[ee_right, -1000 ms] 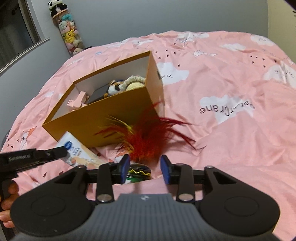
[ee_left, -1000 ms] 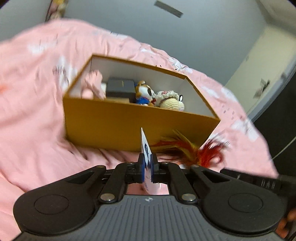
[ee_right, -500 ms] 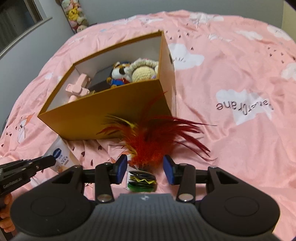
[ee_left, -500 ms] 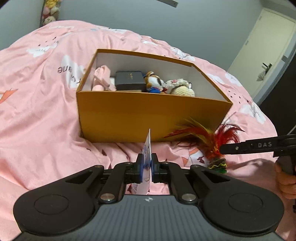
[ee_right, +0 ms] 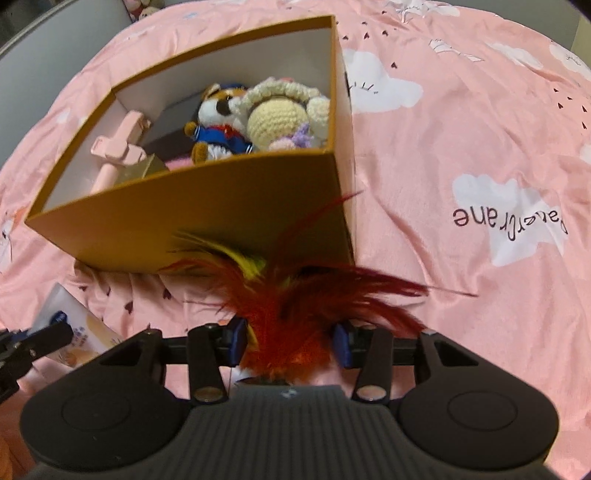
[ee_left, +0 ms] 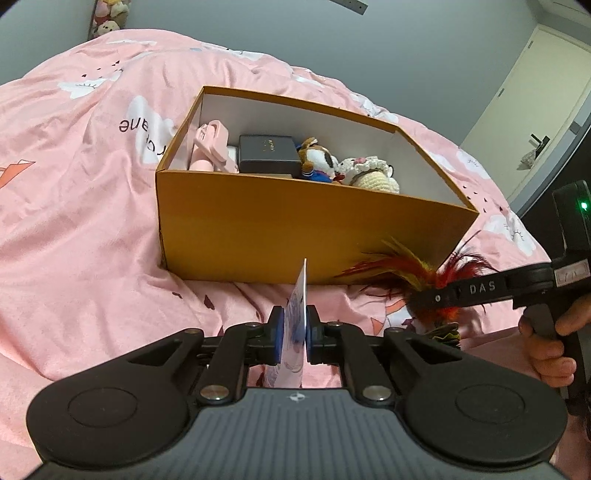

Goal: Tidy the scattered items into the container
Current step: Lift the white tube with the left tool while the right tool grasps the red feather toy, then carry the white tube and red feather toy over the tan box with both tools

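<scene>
An orange cardboard box stands open on the pink bedspread and holds a plush dog, a crocheted doll, a dark case and a pink item. My left gripper pinches a white-and-blue packet edge-up in front of the box; its jaws are opening, and the pads still touch the packet. My right gripper stands open astride a red feather shuttlecock lying by the box's near right corner. The feathers fill the gap; the pads stay clear of them.
The box leaves a narrow strip of bedspread between itself and both grippers. A person's hand holds the right gripper's handle at the right edge. Pink bedspread stretches wide to the right. Plush toys hang on the far wall.
My right gripper came down and forward over the shuttlecock, whose feathers now sit between its jaws. My left gripper sank a little with the packet, and its pads stand slightly wider.
</scene>
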### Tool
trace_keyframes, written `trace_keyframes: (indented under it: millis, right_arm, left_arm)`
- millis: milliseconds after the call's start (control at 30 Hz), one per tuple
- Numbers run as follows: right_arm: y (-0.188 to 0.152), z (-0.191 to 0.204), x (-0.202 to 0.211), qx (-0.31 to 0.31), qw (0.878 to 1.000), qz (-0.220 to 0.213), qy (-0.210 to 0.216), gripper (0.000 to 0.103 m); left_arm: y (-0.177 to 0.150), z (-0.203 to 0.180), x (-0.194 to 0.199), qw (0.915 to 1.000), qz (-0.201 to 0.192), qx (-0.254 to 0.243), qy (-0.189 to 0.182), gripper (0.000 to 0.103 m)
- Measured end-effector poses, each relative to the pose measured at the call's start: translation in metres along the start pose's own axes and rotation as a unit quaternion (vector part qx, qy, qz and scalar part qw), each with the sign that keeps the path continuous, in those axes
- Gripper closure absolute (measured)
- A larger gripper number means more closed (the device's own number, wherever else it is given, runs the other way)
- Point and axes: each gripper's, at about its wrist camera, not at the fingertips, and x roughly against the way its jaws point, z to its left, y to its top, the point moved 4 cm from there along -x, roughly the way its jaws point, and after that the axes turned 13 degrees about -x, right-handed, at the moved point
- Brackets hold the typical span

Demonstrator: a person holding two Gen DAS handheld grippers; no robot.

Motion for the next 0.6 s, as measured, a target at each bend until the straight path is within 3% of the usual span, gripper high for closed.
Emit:
trace_keyframes:
  millis: [133, 233, 600]
  right_arm:
    - [-0.003, -0.002, -0.003, -0.003, 1.000, -0.005, -0.003, 0.077]
    - [-0.005, -0.001, 0.002, -0.002, 1.000, -0.013, 0.006, 0.084]
    - [-0.030, 0.016, 0.054, 0.084, 0.995, -0.059, 0.015, 0.090]
  left_arm:
    - [0.000, -0.001, 0.000, 1.0000, -0.004, -0.003, 0.005, 0.092]
    - [0.001, -0.001, 0.001, 0.9999, -0.005, -0.008, 0.005, 0.095]
    - [0.000, -0.008, 0.011, 0.9997, -0.014, -0.019, 0.009, 0.096]
